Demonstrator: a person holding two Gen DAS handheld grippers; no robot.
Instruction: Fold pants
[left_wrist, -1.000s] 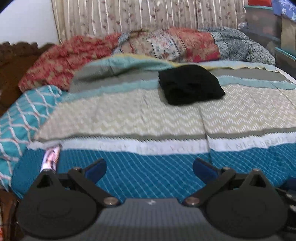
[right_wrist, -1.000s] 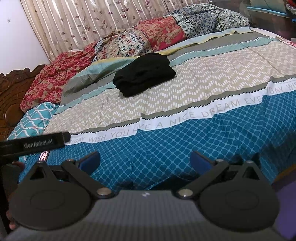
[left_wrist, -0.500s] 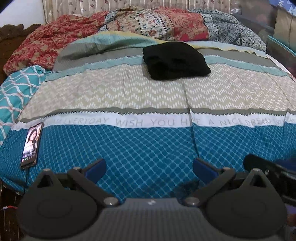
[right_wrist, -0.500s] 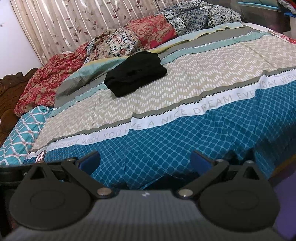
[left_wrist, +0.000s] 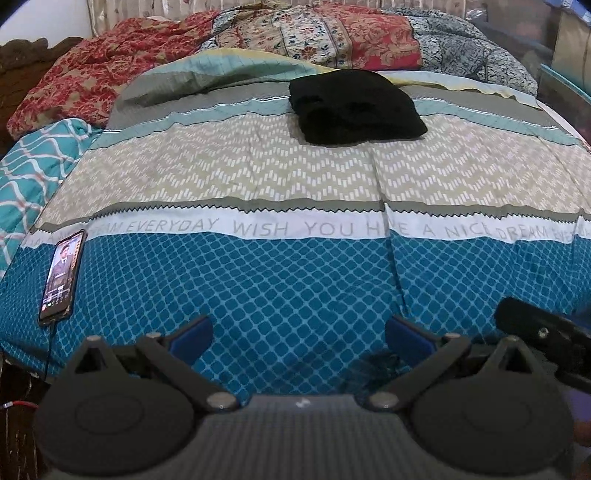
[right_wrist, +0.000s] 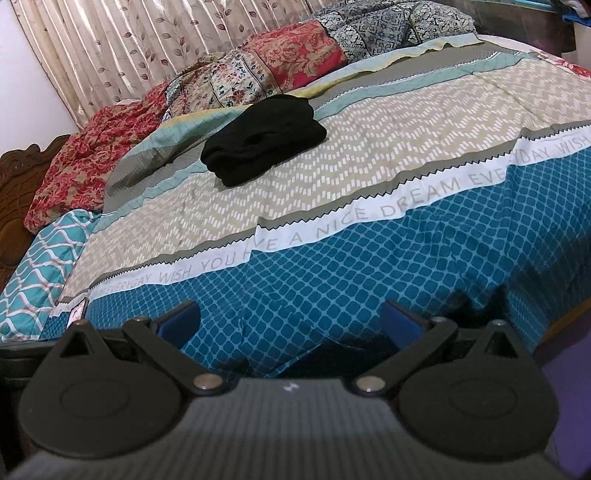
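Observation:
A black pair of pants (left_wrist: 354, 107) (right_wrist: 264, 140) lies folded into a compact bundle on the far middle of the bed, on the beige zigzag band of the bedspread (left_wrist: 295, 280) (right_wrist: 332, 258). My left gripper (left_wrist: 299, 336) hovers at the bed's near edge, open, with nothing between its blue pads. My right gripper (right_wrist: 290, 319) is also open and empty, low over the blue diamond band at the near edge. Both stand far from the pants. The right gripper's black body (left_wrist: 543, 336) shows at the right of the left wrist view.
A phone (left_wrist: 62, 273) with a lit screen and a cable lies on the bed's near left corner. Red and patterned quilts (left_wrist: 258, 40) are heaped along the head of the bed before a curtain (right_wrist: 147, 40). A wooden headboard (right_wrist: 14, 206) stands at left; boxes (left_wrist: 569, 48) at right.
Both cameras have shifted and tilted over the last second, so more of the near bedspread and the phone show. The pants have stayed still. Both grippers have stayed open.

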